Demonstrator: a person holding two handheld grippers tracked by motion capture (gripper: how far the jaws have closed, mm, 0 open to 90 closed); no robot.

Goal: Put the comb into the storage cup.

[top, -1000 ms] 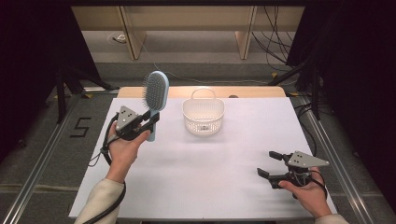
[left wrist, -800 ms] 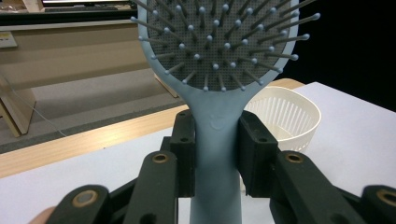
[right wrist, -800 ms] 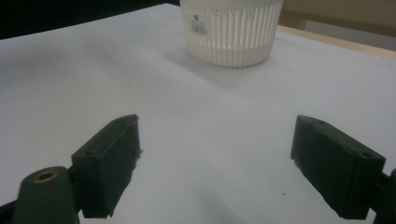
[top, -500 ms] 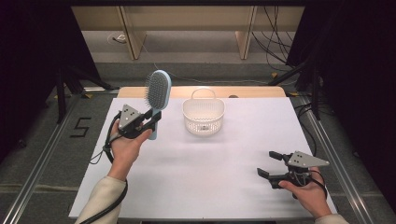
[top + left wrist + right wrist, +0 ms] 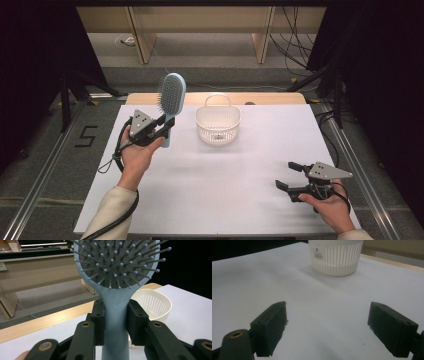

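**Brush held up, other tongs waiting**

The left gripper (image 5: pixel 162 127) was clamped on the blue hairbrush (image 5: pixel 171 95). Its two black jaws pressed on the thin handle from both sides, one on each side. The brush stood almost straight up above the jaws, with its round head at the top. In the left gripper view the bristles (image 5: pixel 117 262) faced the camera, and the handle (image 5: pixel 115 322) ran down between the jaws.

The white basket (image 5: pixel 218 124) sat on the white table (image 5: pixel 250 200), just to the right of the left gripper and a bit behind the brush. It did not touch the brush. Its thin handle stood up over its rim.

The right gripper (image 5: pixel 292 176) was held low, near the table, well apart from the basket and from the left gripper. Its jaws were wide apart, with only bare table between them. In the right gripper view the basket (image 5: pixel 335 258) stood far ahead of those jaws.
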